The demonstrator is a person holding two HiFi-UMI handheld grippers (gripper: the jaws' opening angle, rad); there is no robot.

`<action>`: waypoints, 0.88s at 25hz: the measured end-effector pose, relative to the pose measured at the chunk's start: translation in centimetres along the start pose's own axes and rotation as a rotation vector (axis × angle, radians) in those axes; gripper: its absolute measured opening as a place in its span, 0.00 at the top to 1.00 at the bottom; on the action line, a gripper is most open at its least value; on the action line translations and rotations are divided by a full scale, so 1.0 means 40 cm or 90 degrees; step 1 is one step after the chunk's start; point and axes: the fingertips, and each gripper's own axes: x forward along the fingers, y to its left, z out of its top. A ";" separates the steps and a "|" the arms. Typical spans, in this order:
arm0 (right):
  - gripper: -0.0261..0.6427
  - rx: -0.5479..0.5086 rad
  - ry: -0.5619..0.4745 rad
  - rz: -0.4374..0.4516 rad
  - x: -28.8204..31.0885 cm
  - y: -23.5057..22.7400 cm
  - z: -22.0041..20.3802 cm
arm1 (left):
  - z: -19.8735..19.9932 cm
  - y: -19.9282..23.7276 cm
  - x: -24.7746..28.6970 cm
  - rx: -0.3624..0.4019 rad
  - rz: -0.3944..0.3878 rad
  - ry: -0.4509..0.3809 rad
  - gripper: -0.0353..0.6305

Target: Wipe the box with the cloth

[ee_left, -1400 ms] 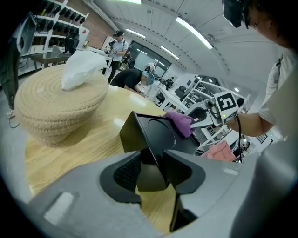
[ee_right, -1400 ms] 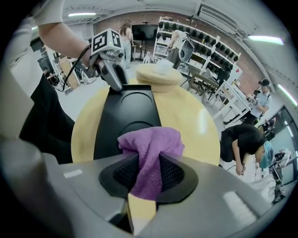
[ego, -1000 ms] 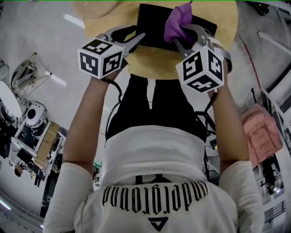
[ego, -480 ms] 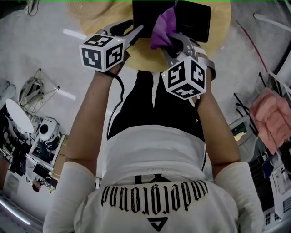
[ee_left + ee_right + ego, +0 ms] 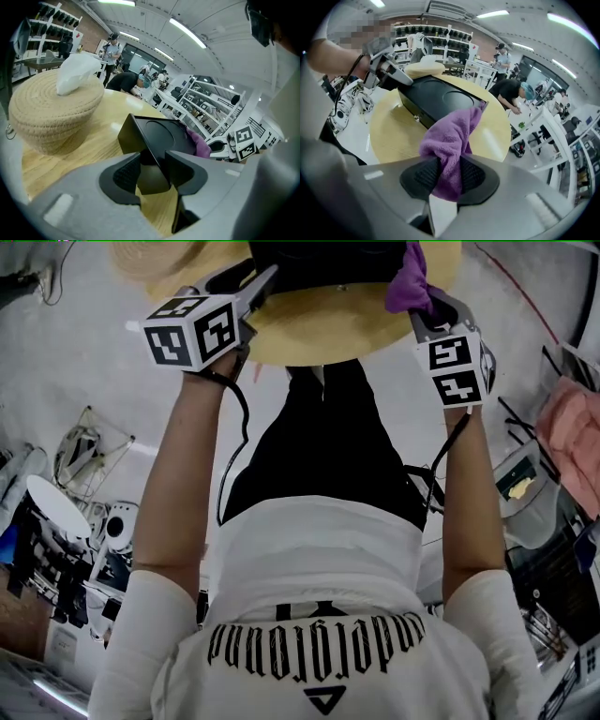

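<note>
**Two grippers at the black box, one spread and one pinching the cloth**

Both tools meet at a round wooden table (image 5: pixel 319 334). The box (image 5: pixel 161 136) lies flat on it, black, with a shallow round print in its lid and a small knob on one side wall. The left gripper (image 5: pixel 152 171) comes at one corner of the box. That corner stands between its jaws, which have just been opening and are spread wide round it rather than clamped on it.

The right gripper (image 5: pixel 447 176) works at the other end of the box. Its jaws are pressed together on the cloth (image 5: pixel 450 140), a purple terry piece bunched between the ribbed pads. The cloth's free end rises out of the jaws and lies against the box's top edge, at the corner nearest that gripper.

From the head view the box sits at the far side of the table, partly cut off by the top of the frame. The left gripper is at its left end, and the cloth is between the right gripper and its right end.

A woven basket (image 5: pixel 51 112) stands on the table near the box, on the left gripper's side. A white crumpled wad (image 5: pixel 77 70) sticks out of its top. Off the table, at the right edge of the head view, lies a pink bundle (image 5: pixel 574 427). The person's bare forearms reach forward from white sleeves, one to each gripper
</note>
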 end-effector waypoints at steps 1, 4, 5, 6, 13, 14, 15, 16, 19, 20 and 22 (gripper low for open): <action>0.82 0.020 0.002 0.004 0.007 0.006 -0.008 | 0.001 -0.001 0.000 -0.001 -0.001 -0.002 0.68; 0.82 0.062 0.002 0.030 0.039 0.045 0.002 | 0.002 -0.004 0.004 0.002 -0.005 0.001 0.68; 0.81 0.069 0.002 0.040 0.052 0.063 0.017 | 0.001 -0.003 0.004 0.003 -0.006 0.003 0.68; 0.81 0.074 0.004 0.050 0.067 0.083 0.036 | 0.002 0.000 0.002 0.005 -0.005 0.004 0.68; 0.81 0.055 0.018 0.125 0.120 0.184 0.099 | 0.002 0.003 -0.001 0.009 -0.009 0.006 0.67; 0.81 0.060 0.016 0.128 0.116 0.175 0.091 | 0.003 -0.003 0.001 0.010 -0.009 0.006 0.67; 0.81 0.068 0.014 0.128 0.109 0.161 0.079 | 0.004 -0.010 0.002 0.011 -0.010 0.006 0.67; 0.81 0.080 0.014 0.126 0.100 0.144 0.065 | 0.004 -0.018 0.002 0.012 -0.010 0.006 0.67; 0.81 0.113 0.027 0.102 0.075 0.084 0.026 | 0.007 -0.022 -0.004 0.012 -0.015 0.008 0.67; 0.81 0.122 0.032 0.091 0.071 0.062 0.013 | 0.007 -0.017 -0.006 0.011 -0.017 0.009 0.66; 0.81 0.140 0.039 0.069 0.065 0.022 -0.012 | 0.006 -0.007 -0.009 0.010 -0.020 0.011 0.66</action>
